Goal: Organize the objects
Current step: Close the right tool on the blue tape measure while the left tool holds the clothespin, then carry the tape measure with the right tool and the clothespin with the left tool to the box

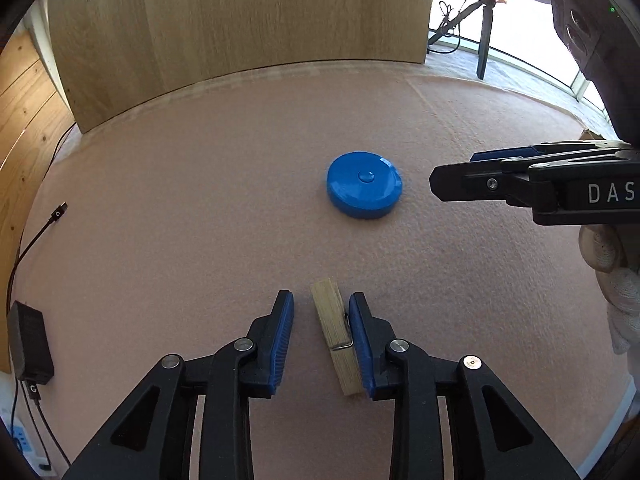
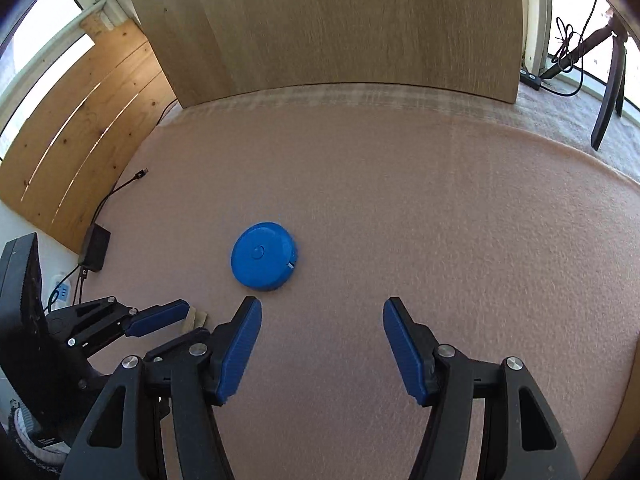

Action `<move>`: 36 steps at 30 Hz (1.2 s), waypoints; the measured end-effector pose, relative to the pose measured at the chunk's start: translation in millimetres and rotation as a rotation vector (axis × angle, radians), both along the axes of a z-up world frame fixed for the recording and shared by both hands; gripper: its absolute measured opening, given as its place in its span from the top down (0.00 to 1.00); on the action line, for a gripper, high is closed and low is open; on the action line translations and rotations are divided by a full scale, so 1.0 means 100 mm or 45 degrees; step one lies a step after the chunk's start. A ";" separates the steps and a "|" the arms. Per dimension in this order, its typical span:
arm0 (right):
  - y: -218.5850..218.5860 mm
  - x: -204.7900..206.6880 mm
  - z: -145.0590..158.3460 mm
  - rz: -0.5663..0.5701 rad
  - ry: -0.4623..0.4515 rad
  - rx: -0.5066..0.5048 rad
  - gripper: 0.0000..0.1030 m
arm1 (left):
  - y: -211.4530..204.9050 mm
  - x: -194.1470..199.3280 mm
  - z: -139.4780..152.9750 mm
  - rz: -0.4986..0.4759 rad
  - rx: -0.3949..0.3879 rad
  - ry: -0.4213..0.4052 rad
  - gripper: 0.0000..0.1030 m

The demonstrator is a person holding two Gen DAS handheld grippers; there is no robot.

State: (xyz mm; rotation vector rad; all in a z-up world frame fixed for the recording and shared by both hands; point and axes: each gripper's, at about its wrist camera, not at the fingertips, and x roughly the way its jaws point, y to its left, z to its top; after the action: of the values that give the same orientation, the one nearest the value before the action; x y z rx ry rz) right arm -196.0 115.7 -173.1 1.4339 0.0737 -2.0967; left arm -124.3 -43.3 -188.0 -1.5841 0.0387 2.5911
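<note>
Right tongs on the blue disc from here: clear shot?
Probably yes. The right tongs are open, the blue disc lies just ahead and slightly left on bare mat, nothing between. The left tongs straddle the clothespin, off to the side.

black adapter (image 1: 29,344), upright wooden board (image 1: 240,28)

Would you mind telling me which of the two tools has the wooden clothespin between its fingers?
The left tool: the wooden clothespin lies between its open fingers, against one pad. The right tool is open over bare mat.
</note>
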 end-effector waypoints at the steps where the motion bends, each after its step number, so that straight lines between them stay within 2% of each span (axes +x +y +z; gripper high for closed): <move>1: -0.08 -0.03 -0.02 0.016 0.003 0.015 0.42 | -0.04 0.02 0.00 0.004 0.015 0.000 0.68; 6: -0.46 -0.12 -0.09 0.106 0.016 0.070 0.40 | -0.13 0.09 0.02 0.025 0.050 0.002 0.65; 11: -0.77 -0.09 -0.15 0.190 0.059 0.161 0.40 | -0.22 0.11 -0.01 0.068 0.101 -0.002 0.57; 21: -0.99 -0.12 -0.22 0.229 0.126 0.282 0.40 | -0.23 0.16 -0.01 0.096 0.120 -0.016 0.56; 24: -0.98 -0.10 -0.22 0.238 0.138 0.302 0.46 | -0.21 0.21 -0.01 0.115 0.127 -0.018 0.63; 26: -0.96 -0.08 -0.21 0.244 0.143 0.318 0.52 | -0.19 0.25 0.00 0.125 0.136 -0.023 0.78; 28: -0.92 -0.07 -0.20 0.252 0.130 0.315 0.55 | -0.16 0.25 0.00 0.118 0.137 -0.030 0.86; 30: -0.90 -0.05 -0.20 0.258 0.132 0.316 0.55 | -0.13 0.24 -0.01 0.109 0.109 -0.023 0.86; 36: -0.70 0.10 -0.18 0.248 0.107 0.288 0.55 | -0.13 0.28 -0.03 0.132 0.147 -0.031 0.86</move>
State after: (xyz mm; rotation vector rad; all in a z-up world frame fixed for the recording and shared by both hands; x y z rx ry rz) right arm -185.7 45.5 -190.6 1.4029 0.4779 -2.0355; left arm -96.0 -56.4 -190.6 -1.6170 -0.1960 2.5966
